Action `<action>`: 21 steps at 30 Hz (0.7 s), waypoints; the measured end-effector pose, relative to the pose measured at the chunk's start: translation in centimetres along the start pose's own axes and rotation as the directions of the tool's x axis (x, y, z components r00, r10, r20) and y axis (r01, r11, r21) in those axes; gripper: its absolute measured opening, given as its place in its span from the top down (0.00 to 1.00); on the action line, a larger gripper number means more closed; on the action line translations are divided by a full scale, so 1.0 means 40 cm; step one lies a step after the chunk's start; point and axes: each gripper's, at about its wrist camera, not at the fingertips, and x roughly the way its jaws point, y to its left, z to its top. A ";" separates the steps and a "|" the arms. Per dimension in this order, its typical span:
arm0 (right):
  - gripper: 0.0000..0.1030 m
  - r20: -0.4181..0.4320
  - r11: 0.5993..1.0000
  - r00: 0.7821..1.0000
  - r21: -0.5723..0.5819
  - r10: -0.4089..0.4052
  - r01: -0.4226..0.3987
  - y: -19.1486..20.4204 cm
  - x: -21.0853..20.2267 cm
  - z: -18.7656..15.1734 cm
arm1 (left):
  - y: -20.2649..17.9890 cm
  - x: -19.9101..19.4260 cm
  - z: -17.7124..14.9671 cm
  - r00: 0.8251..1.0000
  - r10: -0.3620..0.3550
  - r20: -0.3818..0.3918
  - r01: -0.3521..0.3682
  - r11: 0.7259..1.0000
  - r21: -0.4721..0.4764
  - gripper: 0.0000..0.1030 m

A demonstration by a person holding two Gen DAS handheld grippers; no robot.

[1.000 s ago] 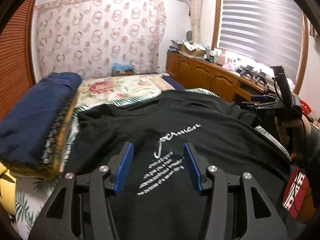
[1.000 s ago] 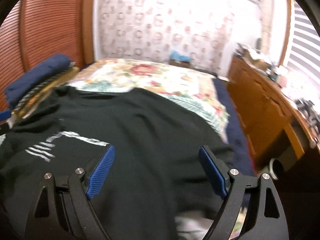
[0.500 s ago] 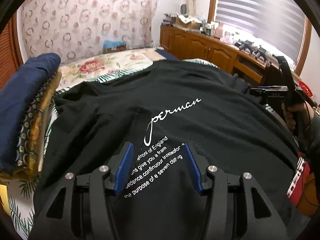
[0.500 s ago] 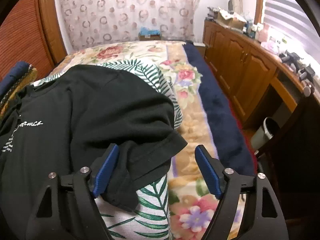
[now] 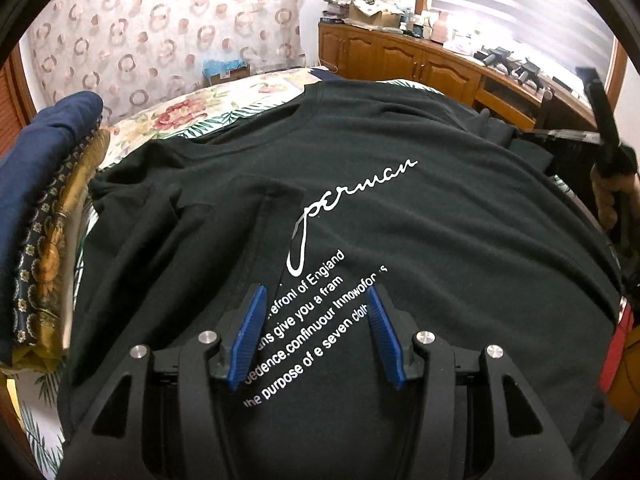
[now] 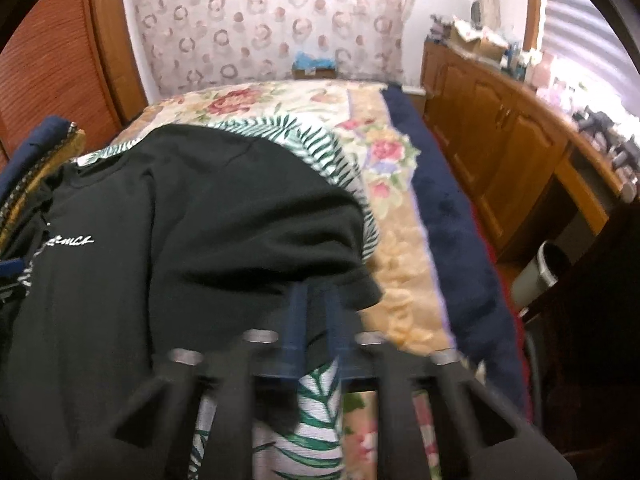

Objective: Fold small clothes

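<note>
— Bedroom with a big bed (image 6: 400,240), flowers and green leaves on its cover. Wooden cupboards (image 6: 500,140) along one side.

— And on the bed?

— Black T-shirt (image 5: 400,220), spread out flat, front side up, with white words (image 5: 304,312) on the chest. Covers most of the near part of the bed.

— Anything next to it?

— Pile of folded blankets (image 5: 40,200), blue one on top, just beside the shirt.

— Left gripper (image 5: 316,332)?

— Hangs right over the white words. Blue fingers (image 5: 248,332) apart, nothing pinched between them.

— Right gripper (image 6: 314,320)?

— Sits at the short sleeve (image 6: 320,248) on the other side of the shirt. Fingers shut tight together. Too blurry to tell if any cloth is caught in there.

— And that sleeve?

— Lies on the leafy part of the cover, sticking out toward the flowers.
</note>
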 end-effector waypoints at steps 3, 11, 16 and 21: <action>0.99 0.047 1.000 0.999 -0.009 -0.005 0.006 0.002 -0.032 0.005 | -0.001 0.001 -0.003 1.000 -0.001 0.009 0.001 1.000 0.005 0.50; 1.00 0.147 0.999 0.989 -0.034 0.006 -0.001 0.038 -0.109 0.046 | 0.000 0.003 0.001 1.000 -0.005 0.009 0.005 1.000 0.003 0.48; 1.00 0.209 0.995 0.975 -0.081 0.070 -0.054 0.105 -0.169 0.084 | -0.003 0.002 0.001 1.000 -0.006 0.009 0.006 1.000 0.006 0.47; 1.00 0.234 0.974 0.954 -0.169 0.186 -0.149 0.232 -0.210 0.127 | -0.005 0.002 0.002 1.000 -0.010 0.010 0.010 1.000 0.004 0.46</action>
